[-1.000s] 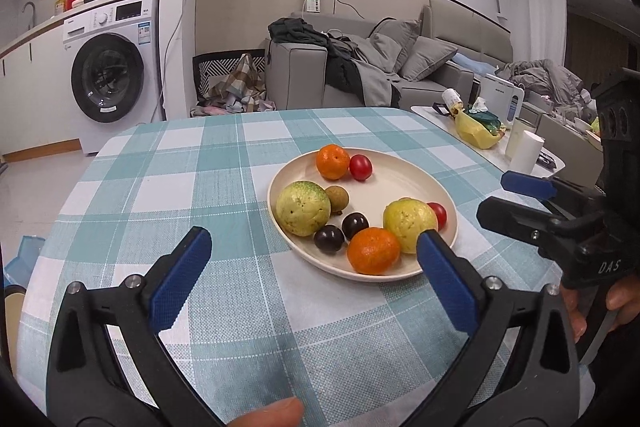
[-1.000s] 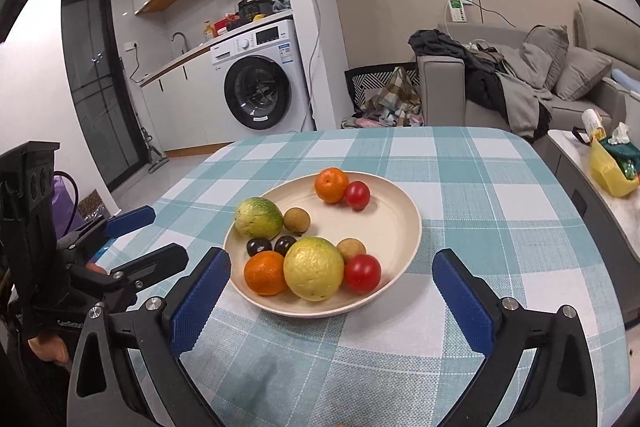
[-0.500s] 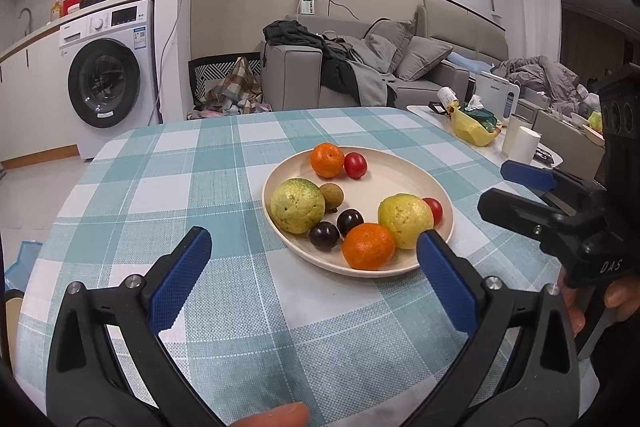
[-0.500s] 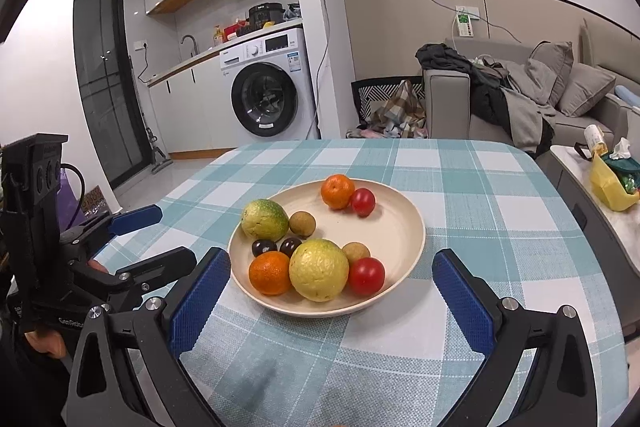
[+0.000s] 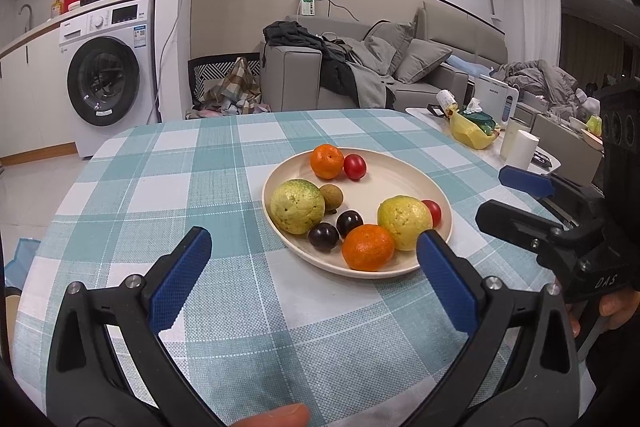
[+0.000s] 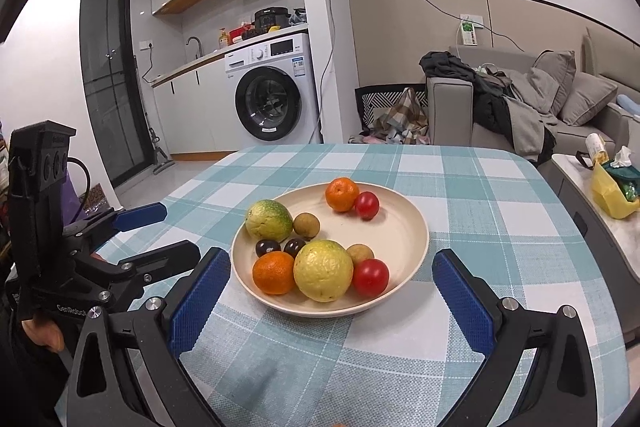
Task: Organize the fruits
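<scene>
A cream plate on the checked table holds two oranges, a green guava, a yellow guava, two red tomatoes, two dark plums and small brown fruits. My left gripper is open and empty, near the plate's front left. My right gripper is open and empty, just in front of the plate. Each gripper shows in the other's view, the right one and the left one.
The table has a teal and white checked cloth. A side table with a yellow bag and white cups stands to the right. A sofa and a washing machine are behind.
Both views have tilted up a little, so the plate sits lower in frame. Both grippers stay open. No fruit has moved.
</scene>
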A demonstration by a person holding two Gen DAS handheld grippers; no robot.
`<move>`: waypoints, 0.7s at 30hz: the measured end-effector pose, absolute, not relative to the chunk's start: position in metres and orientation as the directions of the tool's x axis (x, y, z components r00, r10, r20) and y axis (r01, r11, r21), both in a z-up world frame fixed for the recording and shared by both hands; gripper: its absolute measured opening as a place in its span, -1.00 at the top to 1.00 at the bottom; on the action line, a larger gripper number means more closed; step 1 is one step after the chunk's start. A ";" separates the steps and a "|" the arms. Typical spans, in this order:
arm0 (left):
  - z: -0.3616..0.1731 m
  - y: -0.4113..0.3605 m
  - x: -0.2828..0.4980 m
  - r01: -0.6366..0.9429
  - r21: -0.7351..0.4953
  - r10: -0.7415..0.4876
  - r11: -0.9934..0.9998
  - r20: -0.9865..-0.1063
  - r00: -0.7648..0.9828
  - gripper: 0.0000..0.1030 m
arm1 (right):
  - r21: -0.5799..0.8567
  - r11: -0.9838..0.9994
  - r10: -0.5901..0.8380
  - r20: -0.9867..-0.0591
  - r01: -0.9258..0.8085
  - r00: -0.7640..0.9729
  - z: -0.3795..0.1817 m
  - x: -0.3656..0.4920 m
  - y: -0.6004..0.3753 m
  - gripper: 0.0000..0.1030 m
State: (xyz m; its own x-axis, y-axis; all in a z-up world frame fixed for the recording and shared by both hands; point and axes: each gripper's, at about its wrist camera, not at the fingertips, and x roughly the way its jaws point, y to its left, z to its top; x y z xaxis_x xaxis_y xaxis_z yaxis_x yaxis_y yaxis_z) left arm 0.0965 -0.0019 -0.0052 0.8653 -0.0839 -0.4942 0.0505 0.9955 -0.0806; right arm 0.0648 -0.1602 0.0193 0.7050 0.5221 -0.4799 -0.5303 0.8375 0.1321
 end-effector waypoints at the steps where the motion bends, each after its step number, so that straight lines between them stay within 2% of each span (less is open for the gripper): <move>1: -0.005 -0.002 0.097 0.051 -0.081 -0.084 0.995 -0.495 0.865 -0.98 | 0.131 0.838 0.521 -0.480 -0.530 0.706 0.019 0.065 -0.160 -1.00; 21: -0.005 -0.002 0.098 0.039 -0.082 -0.074 0.996 -0.498 0.864 -0.98 | 0.141 0.838 0.524 -0.478 -0.528 0.705 0.021 0.064 -0.162 -1.00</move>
State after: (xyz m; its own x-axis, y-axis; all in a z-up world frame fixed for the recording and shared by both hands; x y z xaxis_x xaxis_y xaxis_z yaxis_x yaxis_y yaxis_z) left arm 0.0985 -0.0020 -0.0048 0.8637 -0.0745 -0.4985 0.0388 0.9959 -0.0815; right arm 0.0639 -0.1621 0.0210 0.7047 0.5241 -0.4783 -0.5276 0.8378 0.1407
